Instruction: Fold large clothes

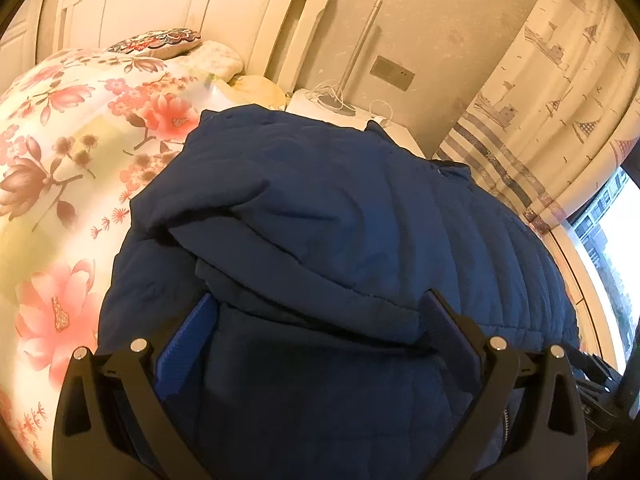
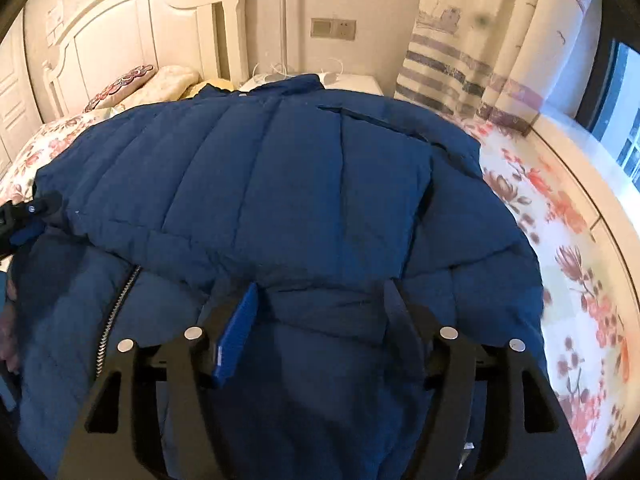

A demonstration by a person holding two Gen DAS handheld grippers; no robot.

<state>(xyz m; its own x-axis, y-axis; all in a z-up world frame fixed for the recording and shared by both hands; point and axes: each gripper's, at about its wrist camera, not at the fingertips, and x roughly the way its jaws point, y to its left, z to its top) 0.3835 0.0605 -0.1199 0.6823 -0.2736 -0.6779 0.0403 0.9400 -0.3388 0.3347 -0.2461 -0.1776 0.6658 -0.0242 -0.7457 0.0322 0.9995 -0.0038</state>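
Observation:
A dark blue quilted jacket (image 1: 328, 216) lies on the floral bedspread (image 1: 60, 168), with one part folded over the rest. My left gripper (image 1: 320, 312) is open, its blue-padded fingers (image 1: 188, 340) wide apart over the near fold. In the right wrist view the same jacket (image 2: 280, 184) fills the middle, its zipper (image 2: 116, 312) at the left. My right gripper (image 2: 320, 300) is open, its fingers (image 2: 236, 328) straddling a bunched fold without closing on it. The left gripper shows at the left edge of that view (image 2: 28, 216).
A white headboard (image 2: 120, 40) and pillows (image 1: 160, 42) are at the far end of the bed. A white nightstand (image 1: 340, 108) with a lamp pole and cables stands beside it. A patterned curtain (image 1: 552, 92) and window (image 2: 628, 120) are on the right.

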